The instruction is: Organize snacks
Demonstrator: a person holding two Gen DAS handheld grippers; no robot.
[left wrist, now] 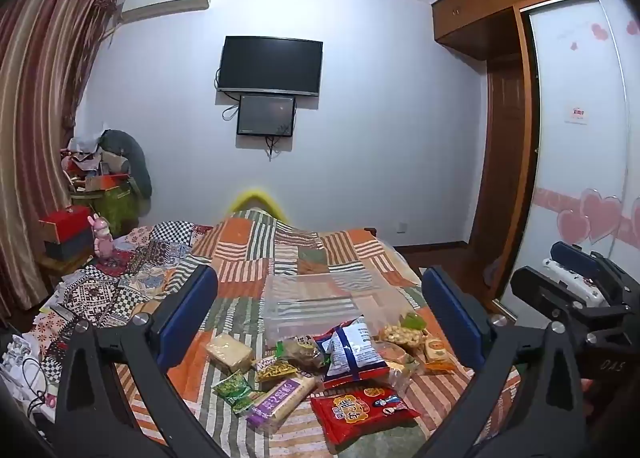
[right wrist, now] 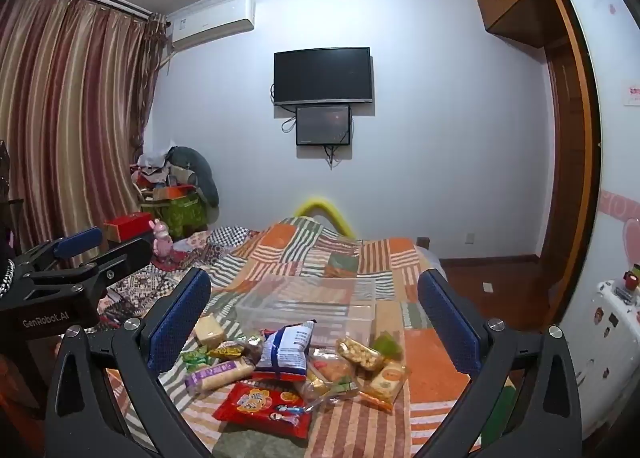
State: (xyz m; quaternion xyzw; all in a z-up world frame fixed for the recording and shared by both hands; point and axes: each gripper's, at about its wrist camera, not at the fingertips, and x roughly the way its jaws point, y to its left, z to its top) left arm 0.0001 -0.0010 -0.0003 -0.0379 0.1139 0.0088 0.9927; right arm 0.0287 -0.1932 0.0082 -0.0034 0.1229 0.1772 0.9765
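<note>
Hovering: left gripper and right gripper, jaws wide apart, nothing held.
Near: snacks heaped on bed, ahead and below both.
Far: clear bin just behind heap, long axis crosswise.
Nearer: neither is favoured.

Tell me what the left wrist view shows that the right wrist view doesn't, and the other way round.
Only the left wrist view: the right gripper from the side, and pink heart decals on the wardrobe door.

Only the right wrist view: the left gripper from the side, and a white appliance covered in stickers.

Both: the snack pile with the red packet, the clear bin behind it, the patchwork bedspread and the wall TV.
</note>
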